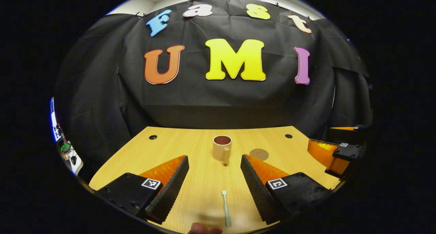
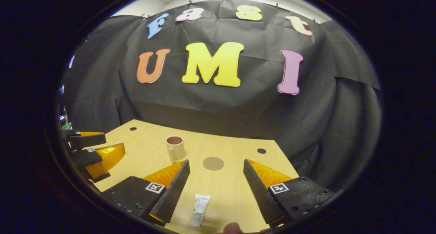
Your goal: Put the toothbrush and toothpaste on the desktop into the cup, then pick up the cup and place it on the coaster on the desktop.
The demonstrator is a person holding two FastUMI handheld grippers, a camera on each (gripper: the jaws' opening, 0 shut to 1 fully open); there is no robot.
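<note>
While both grippers' fingers gape wide, cup (image 1: 222,147) stands beside coaster (image 1: 259,154); toothbrush (image 1: 226,208), toothpaste (image 2: 200,209) lie apart.

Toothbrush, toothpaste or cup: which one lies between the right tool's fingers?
The toothpaste: it lies flat between the right tool's open fingers. The cup stands farther off.

The left gripper (image 1: 214,179) hangs above the desk with its jaws spread wide, nothing between them. The right gripper (image 2: 215,184) is held the same way, jaws wide apart and empty. Each shows at the edge of the other's view, side by side, both pointing toward the back wall
</note>
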